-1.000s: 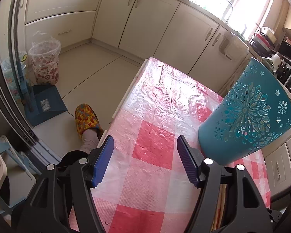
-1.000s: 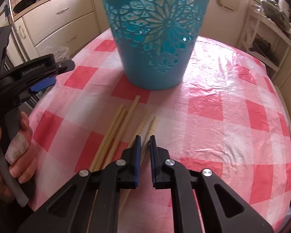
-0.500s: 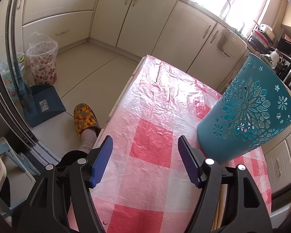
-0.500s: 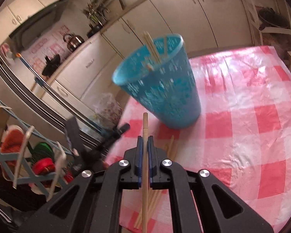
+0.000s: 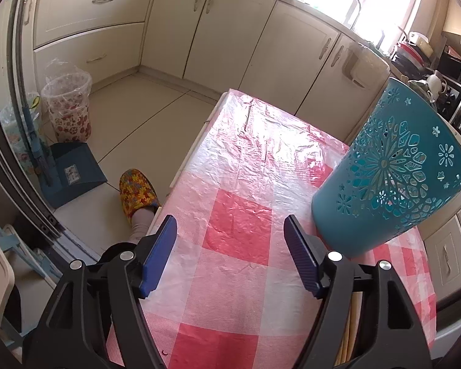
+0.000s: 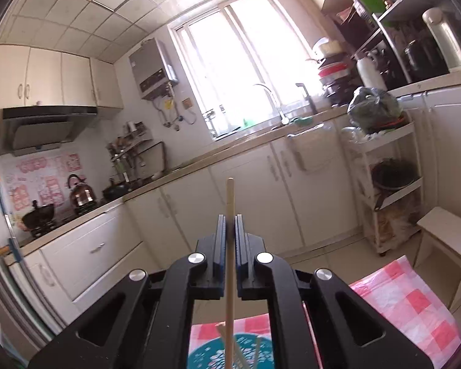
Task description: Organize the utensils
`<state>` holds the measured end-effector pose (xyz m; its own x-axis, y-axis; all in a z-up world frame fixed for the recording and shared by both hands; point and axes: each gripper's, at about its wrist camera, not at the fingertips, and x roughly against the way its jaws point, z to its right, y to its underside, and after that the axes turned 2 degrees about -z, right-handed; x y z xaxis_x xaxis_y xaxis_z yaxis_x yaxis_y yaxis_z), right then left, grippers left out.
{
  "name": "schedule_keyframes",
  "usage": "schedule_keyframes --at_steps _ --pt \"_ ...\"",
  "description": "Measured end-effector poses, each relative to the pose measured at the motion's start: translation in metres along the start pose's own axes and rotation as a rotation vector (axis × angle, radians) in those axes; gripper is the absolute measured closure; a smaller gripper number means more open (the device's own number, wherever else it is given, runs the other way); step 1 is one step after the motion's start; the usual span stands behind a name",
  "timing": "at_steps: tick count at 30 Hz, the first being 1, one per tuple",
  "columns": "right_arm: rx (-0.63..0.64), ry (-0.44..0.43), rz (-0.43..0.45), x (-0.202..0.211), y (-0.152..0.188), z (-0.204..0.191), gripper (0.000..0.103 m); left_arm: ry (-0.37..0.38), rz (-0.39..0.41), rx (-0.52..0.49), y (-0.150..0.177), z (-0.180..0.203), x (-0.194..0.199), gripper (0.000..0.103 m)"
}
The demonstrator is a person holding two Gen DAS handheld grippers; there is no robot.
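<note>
The chopstick's (image 6: 230, 276) lower end leaves the frame; spare chopsticks (image 5: 348, 335) hide behind the left tongs (image 5: 230, 255).

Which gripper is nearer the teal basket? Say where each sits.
Right. The right gripper hangs directly above the teal basket, holding a chopstick over its mouth. The left gripper is open beside its base, apart.

A sunlit kitchen: a bright window (image 6: 246, 67) glares at top centre above a counter (image 6: 199, 160) lined with cream cabinets (image 5: 199, 30). A water heater (image 6: 153, 67) hangs left of it. At left, a tiled floor (image 5: 132, 117) holds a floral bin (image 5: 67, 104).
</note>
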<state>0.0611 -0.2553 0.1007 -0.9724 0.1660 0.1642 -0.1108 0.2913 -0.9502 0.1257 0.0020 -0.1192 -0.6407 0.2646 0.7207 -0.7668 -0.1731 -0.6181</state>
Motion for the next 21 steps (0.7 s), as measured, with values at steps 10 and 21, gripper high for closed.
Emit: schedule_keyframes --at_steps 10,21 --pt "0.111 0.016 -0.069 -0.01 0.031 -0.01 0.096 0.003 -0.002 -0.004 0.0 0.0 -0.001 0.033" --pt "0.106 -0.01 -0.073 0.057 0.026 0.005 0.079 -0.003 -0.006 0.001 0.001 0.0 -0.002 0.032"
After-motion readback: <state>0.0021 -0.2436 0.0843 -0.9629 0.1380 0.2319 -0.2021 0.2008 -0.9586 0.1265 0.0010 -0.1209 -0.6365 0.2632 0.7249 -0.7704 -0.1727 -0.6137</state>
